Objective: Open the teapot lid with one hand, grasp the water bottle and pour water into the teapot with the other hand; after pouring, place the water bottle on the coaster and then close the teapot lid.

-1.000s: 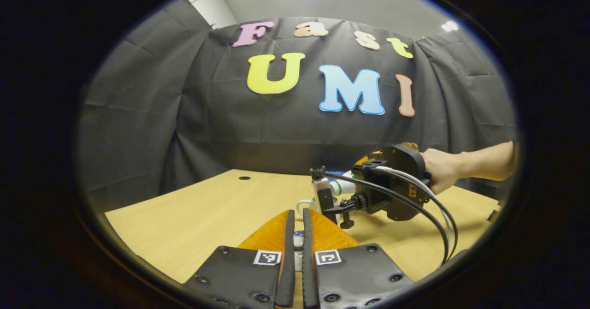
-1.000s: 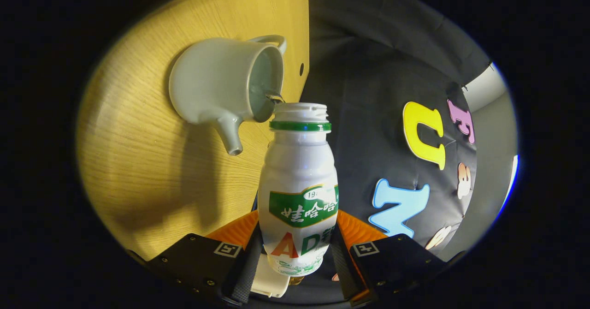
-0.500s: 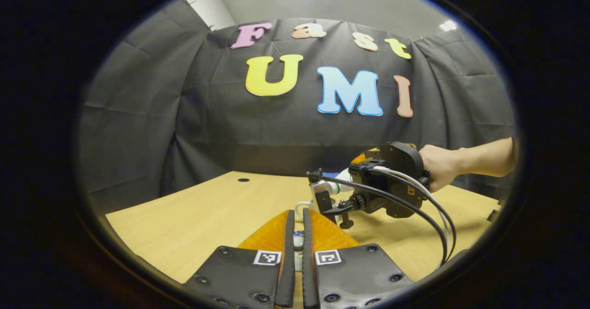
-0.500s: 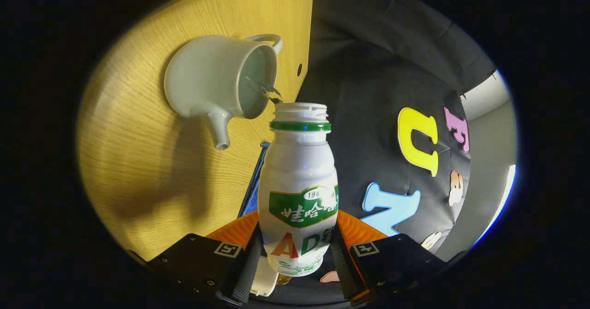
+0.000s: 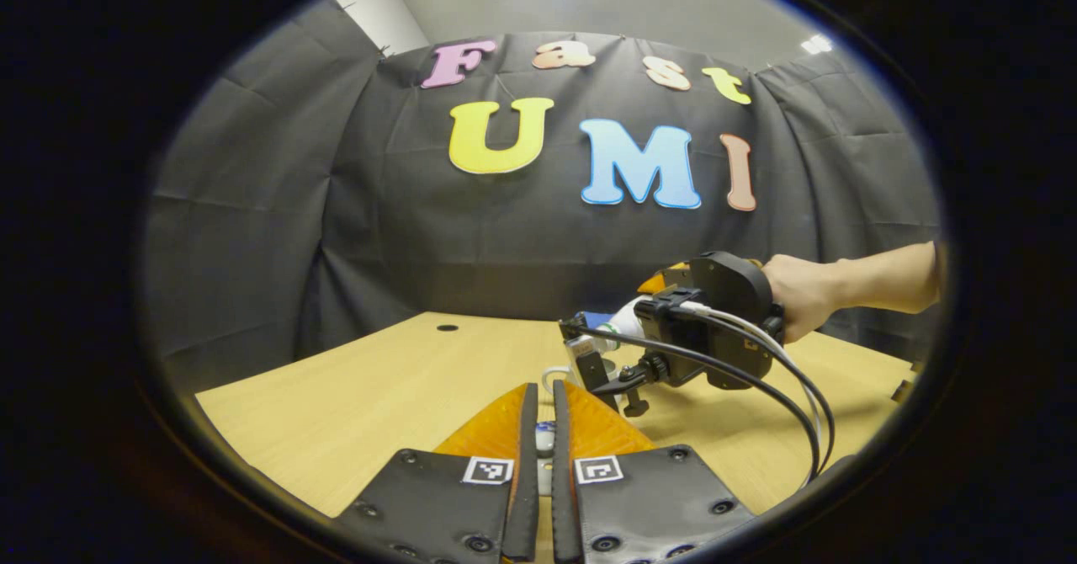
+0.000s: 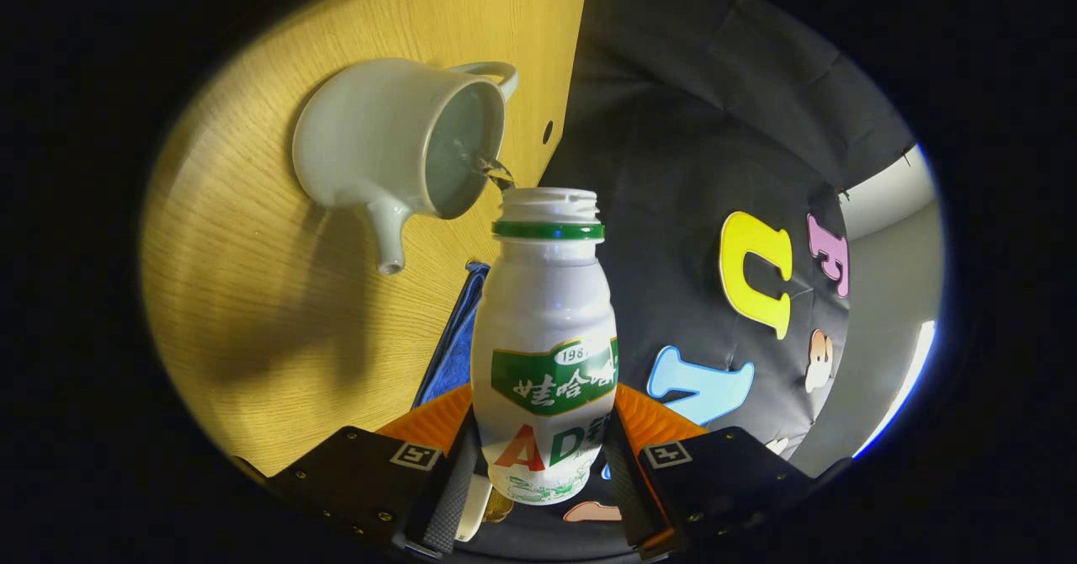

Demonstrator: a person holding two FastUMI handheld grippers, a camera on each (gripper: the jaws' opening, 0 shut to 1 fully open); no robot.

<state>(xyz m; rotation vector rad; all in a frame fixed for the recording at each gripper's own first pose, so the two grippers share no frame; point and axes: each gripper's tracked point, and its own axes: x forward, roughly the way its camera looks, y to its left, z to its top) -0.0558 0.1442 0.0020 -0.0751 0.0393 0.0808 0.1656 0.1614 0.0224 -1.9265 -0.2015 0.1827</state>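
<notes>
- Two views give us different things: the right gripper view alone looks into the open teapot (image 6: 395,147) on the table (image 6: 278,311), and water runs from the water bottle (image 6: 545,353) mouth into it.
- Beside the teapot, our right gripper (image 6: 538,463) is clamped on the water bottle, both fingers pressing its lower body.
- In the left gripper view we see the right gripper (image 5: 627,328) tipped above the teapot, held by a hand (image 5: 795,299).
- Near the teapot, our left gripper (image 5: 539,438) has its jaws almost together on a small lid (image 5: 545,436) between them.

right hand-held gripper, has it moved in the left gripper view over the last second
Yes. The right hand-held gripper with the bottle has risen slightly against the table's far edge.
</notes>
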